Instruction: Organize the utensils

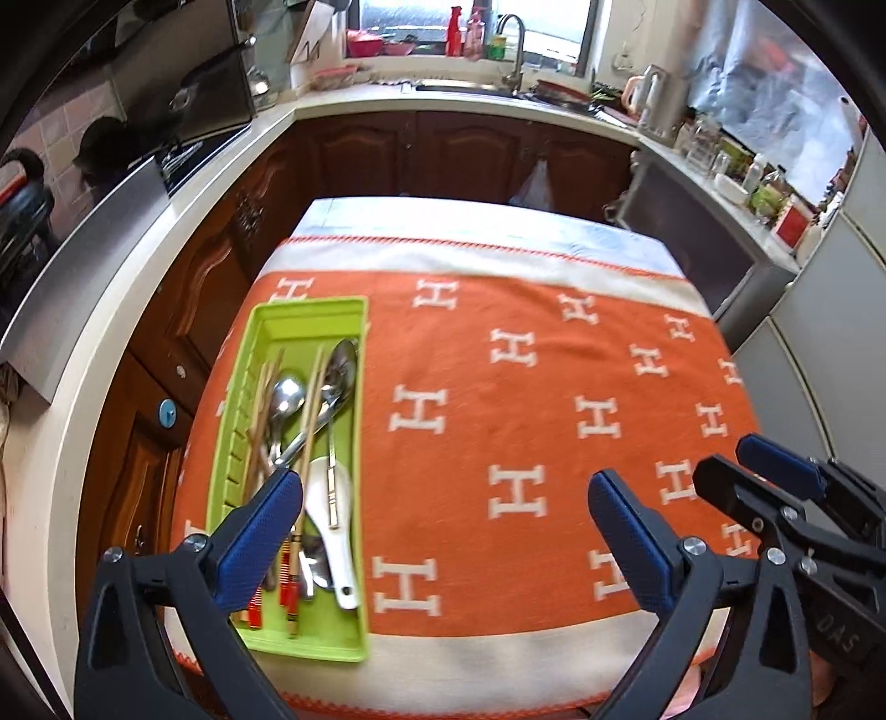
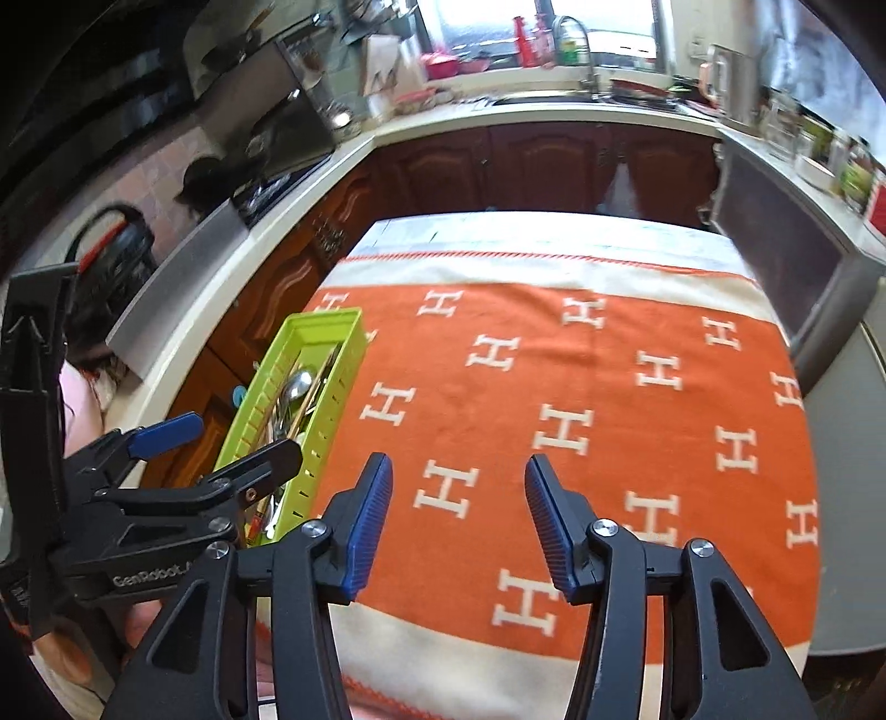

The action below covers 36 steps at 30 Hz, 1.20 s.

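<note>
A lime-green utensil tray (image 1: 332, 310) lies at the left edge of the table and holds metal spoons (image 1: 285, 396), wooden chopsticks (image 1: 313, 410) and a white ceramic spoon (image 1: 332, 515). My left gripper (image 1: 446, 493) hangs above the table's near edge, jaws wide open and empty, its left finger over the tray's near end. The right gripper (image 1: 758, 459) shows at the right edge there. In the right wrist view my right gripper (image 2: 458, 476) is open and empty over the orange cloth, right of the tray (image 2: 326, 327). The left gripper (image 2: 238, 437) hovers over the tray.
An orange cloth with white H marks (image 1: 498, 387) covers the table. Dark wooden cabinets (image 1: 360, 149) and a pale counter ring the table. A sink with tap (image 1: 512, 50) sits at the back, and jars (image 1: 764, 183) crowd the right counter. A hand (image 2: 144, 620) holds the left gripper.
</note>
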Each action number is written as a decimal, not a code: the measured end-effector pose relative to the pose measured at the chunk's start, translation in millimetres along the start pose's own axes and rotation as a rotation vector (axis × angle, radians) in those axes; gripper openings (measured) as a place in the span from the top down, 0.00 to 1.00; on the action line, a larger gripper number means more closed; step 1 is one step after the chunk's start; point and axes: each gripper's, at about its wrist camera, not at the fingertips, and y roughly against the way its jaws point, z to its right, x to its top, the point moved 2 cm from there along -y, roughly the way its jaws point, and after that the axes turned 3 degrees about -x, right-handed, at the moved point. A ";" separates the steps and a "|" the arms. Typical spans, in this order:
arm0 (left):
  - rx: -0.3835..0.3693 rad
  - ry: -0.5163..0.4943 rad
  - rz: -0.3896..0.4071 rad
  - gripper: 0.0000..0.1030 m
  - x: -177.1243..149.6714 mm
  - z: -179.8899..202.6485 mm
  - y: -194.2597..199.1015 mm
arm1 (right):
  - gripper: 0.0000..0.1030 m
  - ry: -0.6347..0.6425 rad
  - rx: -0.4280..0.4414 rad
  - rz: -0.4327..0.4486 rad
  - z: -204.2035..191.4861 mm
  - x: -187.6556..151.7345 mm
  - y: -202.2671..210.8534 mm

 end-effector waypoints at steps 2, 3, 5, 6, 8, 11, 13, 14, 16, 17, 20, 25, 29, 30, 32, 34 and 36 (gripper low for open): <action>-0.002 -0.003 0.012 0.01 2.4 7.9 5.9 | 0.48 -0.017 -0.007 0.022 10.0 -1.2 16.7; 0.001 -0.004 0.018 0.01 3.4 11.2 9.1 | 0.46 -0.022 -0.009 0.030 11.8 -1.7 23.3; 0.016 -0.008 0.029 0.01 3.9 17.2 14.4 | 0.42 -0.040 -0.009 0.047 18.1 -4.5 36.1; 0.018 -0.009 0.031 0.01 3.2 18.8 15.9 | 0.41 -0.047 -0.008 0.053 20.1 -5.8 41.3; 0.018 -0.013 0.033 0.01 1.0 22.3 19.1 | 0.40 -0.055 -0.015 0.065 22.2 -8.8 48.9; 0.034 -0.027 0.041 0.01 -3.0 27.8 22.3 | 0.38 -0.074 -0.020 0.079 26.2 -12.7 56.6; 0.054 -0.039 0.049 0.01 -4.6 30.8 23.1 | 0.37 -0.084 -0.023 0.083 28.3 -13.8 57.8; 0.067 -0.042 0.053 0.01 -5.0 32.1 23.3 | 0.36 -0.088 -0.023 0.083 29.3 -14.1 57.9; 0.076 -0.043 0.053 0.01 -4.9 33.7 22.7 | 0.36 -0.090 -0.028 0.082 31.8 -15.3 58.3; 0.075 -0.041 0.050 0.01 -4.9 33.6 22.1 | 0.36 -0.091 -0.031 0.082 31.0 -14.9 57.2; 0.073 -0.036 0.046 0.01 -4.1 34.2 20.1 | 0.36 -0.084 -0.043 0.092 30.5 -14.5 57.1; 0.081 -0.034 0.051 0.01 -2.6 34.5 19.4 | 0.36 -0.077 -0.055 0.102 28.5 -12.6 55.8; 0.072 -0.029 0.040 0.01 -2.1 33.9 17.3 | 0.36 -0.075 -0.060 0.103 28.2 -11.1 54.2; 0.069 -0.026 0.037 0.01 -2.0 33.1 16.5 | 0.36 -0.075 -0.061 0.103 28.8 -10.4 53.7; 0.070 -0.025 0.036 0.01 -1.5 32.5 15.7 | 0.36 -0.074 -0.062 0.103 28.3 -10.5 53.7; 0.071 -0.027 0.037 0.01 -1.1 32.1 15.4 | 0.36 -0.074 -0.061 0.102 28.4 -9.5 53.2; 0.072 -0.027 0.041 0.01 -0.6 31.6 15.4 | 0.36 -0.074 -0.062 0.104 28.3 -9.4 53.3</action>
